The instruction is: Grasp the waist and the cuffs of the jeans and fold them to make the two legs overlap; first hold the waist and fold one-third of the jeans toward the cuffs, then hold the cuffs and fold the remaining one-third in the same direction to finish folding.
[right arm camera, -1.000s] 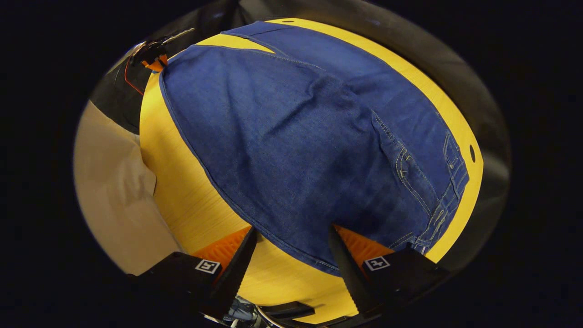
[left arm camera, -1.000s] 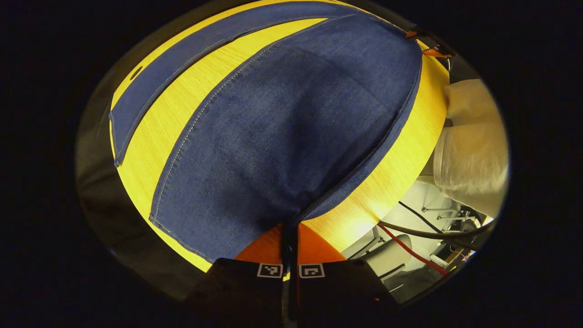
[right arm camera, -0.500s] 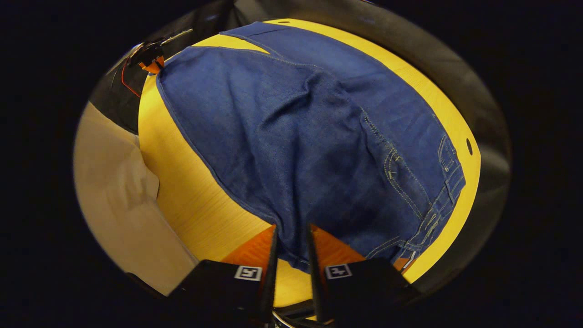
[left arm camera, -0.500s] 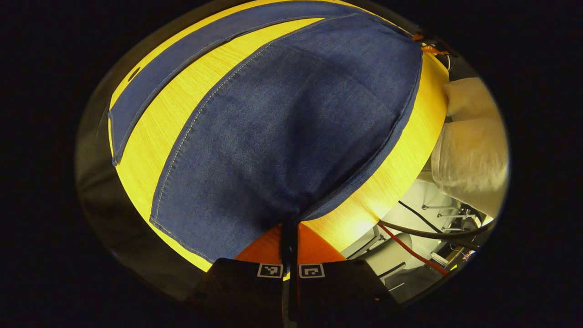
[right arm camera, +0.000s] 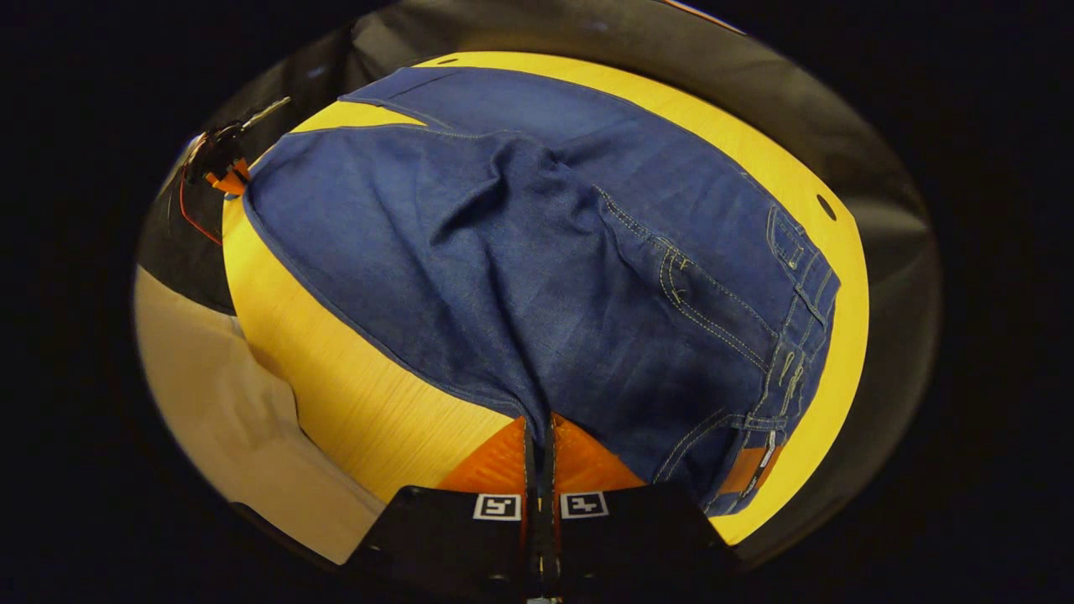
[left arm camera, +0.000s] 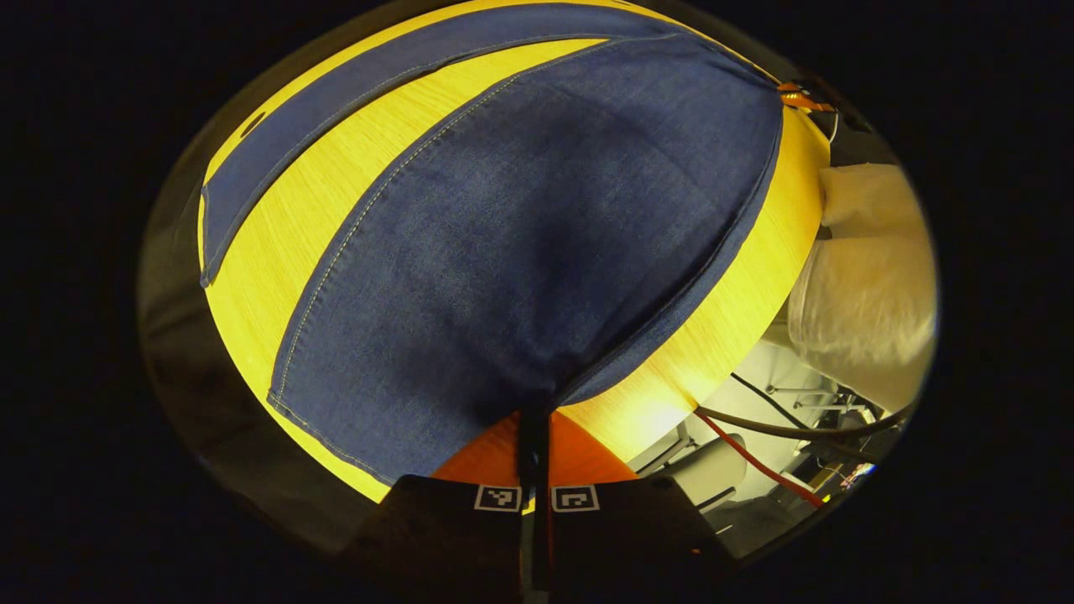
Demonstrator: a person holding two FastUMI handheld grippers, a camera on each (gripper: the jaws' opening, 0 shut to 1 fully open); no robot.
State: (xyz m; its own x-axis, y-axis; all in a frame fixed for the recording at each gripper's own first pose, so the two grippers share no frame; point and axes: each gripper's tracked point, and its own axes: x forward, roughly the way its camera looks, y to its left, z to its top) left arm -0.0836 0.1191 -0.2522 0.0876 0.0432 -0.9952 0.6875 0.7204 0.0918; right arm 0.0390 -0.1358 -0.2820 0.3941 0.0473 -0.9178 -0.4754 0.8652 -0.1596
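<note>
**Denim pinched at both ends, first fold about to start**

Blue jeans (left arm camera: 520, 243) spread flat across a yellow wooden table (left arm camera: 277, 252), near leg broad in the left gripper view, far leg a narrow strip along the table's far side with bare wood between. At bottom centre, left gripper (left arm camera: 534, 428) clamped on the near leg's edge by the cuff (left arm camera: 336, 436), fingers drawn together with a thin fold of cloth between them. Off the table's right side, a pale sleeve (left arm camera: 873, 310) and a red cable (left arm camera: 755, 466) over booth hardware.

In the right gripper view, same sleeve at far left, then bare tabletop, then denim rising in a ridge toward the fingers. Right gripper (right arm camera: 539, 436) closed tight on the near edge just beside the waist (right arm camera: 797, 335), cloth pulled up into a crease that runs back to the crotch. Pocket stitching, belt loops and a tan patch (right arm camera: 755, 470) at right. Other gripper small at the table's far left corner.

Step in hand, by the look of it: leg-over-leg fold, both grips made, nothing carried across yet. Next move: lift both ends together, keep the near edge taut, carry it over the gap and lay it on the far leg, seams lined up, no sag in the middle.
</note>
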